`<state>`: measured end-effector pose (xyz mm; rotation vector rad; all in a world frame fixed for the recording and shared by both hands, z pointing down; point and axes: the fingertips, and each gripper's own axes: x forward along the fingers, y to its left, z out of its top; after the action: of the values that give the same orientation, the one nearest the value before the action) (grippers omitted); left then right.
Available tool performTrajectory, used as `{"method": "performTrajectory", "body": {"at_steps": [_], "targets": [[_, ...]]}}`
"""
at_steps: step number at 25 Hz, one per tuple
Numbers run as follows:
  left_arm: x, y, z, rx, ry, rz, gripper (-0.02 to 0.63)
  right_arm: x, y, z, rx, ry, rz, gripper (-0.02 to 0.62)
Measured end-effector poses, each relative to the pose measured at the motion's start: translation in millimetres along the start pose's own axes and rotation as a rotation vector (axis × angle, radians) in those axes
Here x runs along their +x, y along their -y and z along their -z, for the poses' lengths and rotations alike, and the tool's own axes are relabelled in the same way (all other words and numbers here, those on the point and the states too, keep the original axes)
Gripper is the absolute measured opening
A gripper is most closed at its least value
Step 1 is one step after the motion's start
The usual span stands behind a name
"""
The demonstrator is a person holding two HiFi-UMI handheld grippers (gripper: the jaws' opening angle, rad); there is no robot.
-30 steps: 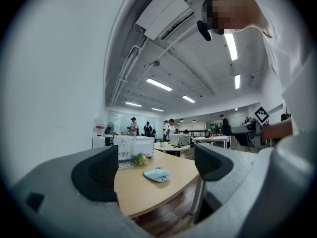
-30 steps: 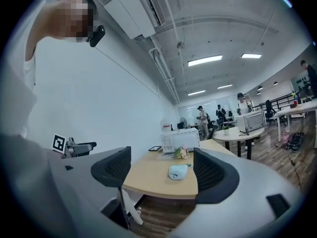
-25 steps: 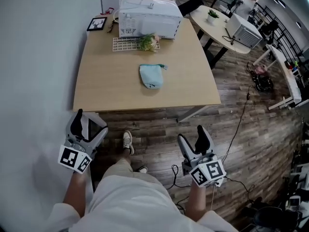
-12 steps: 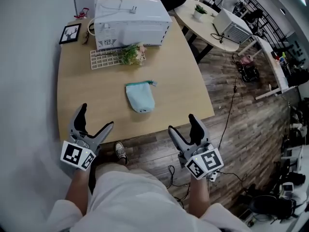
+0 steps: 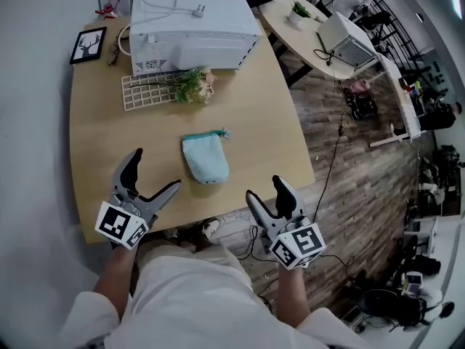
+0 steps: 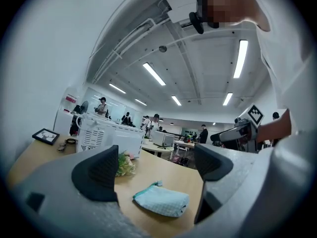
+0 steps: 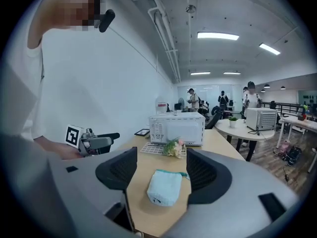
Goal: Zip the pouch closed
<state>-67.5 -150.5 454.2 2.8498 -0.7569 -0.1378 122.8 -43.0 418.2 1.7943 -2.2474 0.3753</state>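
pouch [image 5: 205, 158], just beyond left gripper [image 5: 156, 170], untouched

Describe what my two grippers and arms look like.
The left gripper and right gripper are grey with black padded tongs, each bearing a white cube of black square markers. Right tongs are closing, nothing between. Short white sleeves.

Head view: from your head, you look steeply down on the whole bench [image 5: 94, 133] from its near edge. Left gripper view: low over the near left part of the bench, facing almost level across it. Right gripper view: just off the near edge, tilted slightly down. All three share the pouch [image 5: 205, 158], the microwave [image 5: 192, 17] and the flowers [image 5: 192, 86].
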Motion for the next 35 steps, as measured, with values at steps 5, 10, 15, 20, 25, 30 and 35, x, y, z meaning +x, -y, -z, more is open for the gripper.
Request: {"method": "performTrajectory", "body": {"at_steps": [5,10,15,20,25,30,35], "targets": [[23.2,0.2,5.4,0.015,-0.014,0.018,0.472,31.2,18.7,19.9,0.011,-0.032,-0.038,0.264],[41.1,-3.7,-0.7,0.027,-0.017,-0.017,0.472,64.4,42.5,44.0,-0.029,-0.085,-0.073,0.252],[48.6,1.4,3.0,0.038,-0.059,-0.042,0.472,111.7,75.2,83.2,-0.167,-0.224,-0.102,0.25],[50.7,5.2,8.7,0.032,-0.078,-0.097,0.472,166.2,103.1,122.8,-0.19,-0.326,-0.142,0.239],[43.6,7.3,22.2,0.019,-0.126,-0.154,0.472,211.0,120.6,150.8,-0.227,-0.413,-0.17,0.235],[41.0,5.8,28.5,0.018,-0.159,-0.206,0.472,237.1,133.6,175.9,-0.278,-0.497,-0.198,0.21],[40.4,8.2,26.3,0.019,-0.163,-0.25,0.472,252.0,132.6,191.7,-0.37,-0.556,-0.25,0.2]]}}
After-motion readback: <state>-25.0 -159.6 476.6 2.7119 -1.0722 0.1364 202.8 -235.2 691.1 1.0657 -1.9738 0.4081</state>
